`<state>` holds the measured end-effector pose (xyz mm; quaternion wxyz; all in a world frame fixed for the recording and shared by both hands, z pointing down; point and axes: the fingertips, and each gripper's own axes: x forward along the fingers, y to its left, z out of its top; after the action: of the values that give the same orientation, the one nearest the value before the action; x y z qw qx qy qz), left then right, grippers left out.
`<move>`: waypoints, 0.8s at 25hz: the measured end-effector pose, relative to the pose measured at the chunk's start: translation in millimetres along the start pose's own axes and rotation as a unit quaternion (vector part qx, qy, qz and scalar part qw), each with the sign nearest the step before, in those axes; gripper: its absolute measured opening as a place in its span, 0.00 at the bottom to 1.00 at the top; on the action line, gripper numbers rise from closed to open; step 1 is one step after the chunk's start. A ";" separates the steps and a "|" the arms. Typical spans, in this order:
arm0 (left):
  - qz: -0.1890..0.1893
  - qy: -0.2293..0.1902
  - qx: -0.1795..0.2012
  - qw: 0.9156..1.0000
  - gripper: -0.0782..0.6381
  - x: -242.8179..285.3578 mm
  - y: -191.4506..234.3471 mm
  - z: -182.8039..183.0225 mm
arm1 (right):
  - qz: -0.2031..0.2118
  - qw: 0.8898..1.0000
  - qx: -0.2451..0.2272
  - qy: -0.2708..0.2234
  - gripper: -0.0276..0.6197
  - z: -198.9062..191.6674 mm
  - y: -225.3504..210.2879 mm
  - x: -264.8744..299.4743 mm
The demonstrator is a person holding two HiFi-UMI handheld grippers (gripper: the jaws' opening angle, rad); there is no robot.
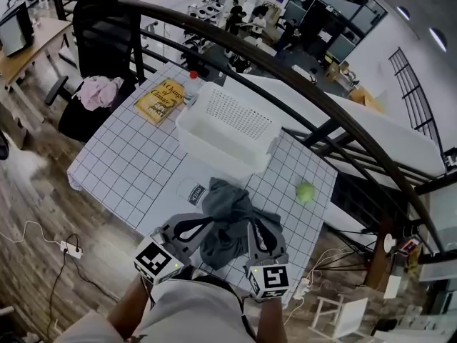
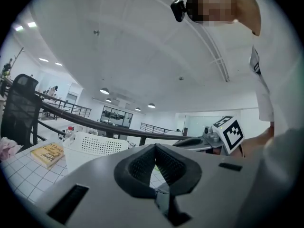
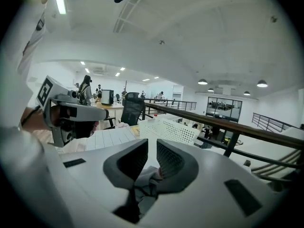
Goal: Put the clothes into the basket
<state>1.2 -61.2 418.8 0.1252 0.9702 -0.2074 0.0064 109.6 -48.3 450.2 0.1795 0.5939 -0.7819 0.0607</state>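
A grey garment (image 1: 227, 213) lies bunched on the gridded table (image 1: 136, 163), just in front of the white perforated basket (image 1: 227, 123). My left gripper (image 1: 211, 224) meets the garment's left side. In the left gripper view its jaws (image 2: 155, 148) touch at the tips, with a grey fold (image 2: 164, 199) caught low between them. At the garment's right side is my right gripper (image 1: 251, 226). In the right gripper view its jaws (image 3: 152, 147) stand almost together, with grey cloth (image 3: 142, 184) pinched between the pads. The basket (image 3: 168, 129) shows beyond both grippers.
A yellow book (image 1: 160, 100) and a red-capped bottle (image 1: 191, 83) sit left of the basket. A green ball (image 1: 305, 191) rests near the table's right edge. A black chair with pink cloth (image 1: 100, 91) stands at the left. A dark railing (image 1: 300, 73) runs behind the table.
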 end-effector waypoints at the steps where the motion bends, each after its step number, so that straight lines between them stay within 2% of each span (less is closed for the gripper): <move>1: -0.003 -0.001 -0.002 1.000 0.12 2.6 1.9 -0.3 | 0.000 1.000 -0.001 0.008 0.13 -4.1 -1.8 2.3; 7: -0.018 0.021 -0.011 1.000 0.12 18.0 3.6 -13.8 | 0.007 0.996 -0.004 0.088 0.30 -54.9 -14.5 19.0; 10: -0.022 0.014 -0.010 1.000 0.12 28.6 3.1 -16.7 | 0.010 0.994 -0.006 0.113 0.33 -76.6 -21.0 25.7; 16: -0.012 0.039 -0.014 0.999 0.12 43.8 6.3 -37.5 | 0.032 0.985 -0.011 0.166 0.41 -121.8 -22.5 36.5; 20: -0.010 0.056 -0.018 0.998 0.12 53.4 4.7 -49.4 | 0.061 0.975 -0.012 0.212 0.49 -159.0 -19.7 44.9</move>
<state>50.0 -74.7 471.2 0.1544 0.9679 -0.1905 0.0559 151.1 -45.7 611.3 0.3440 0.5167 -0.7616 0.1864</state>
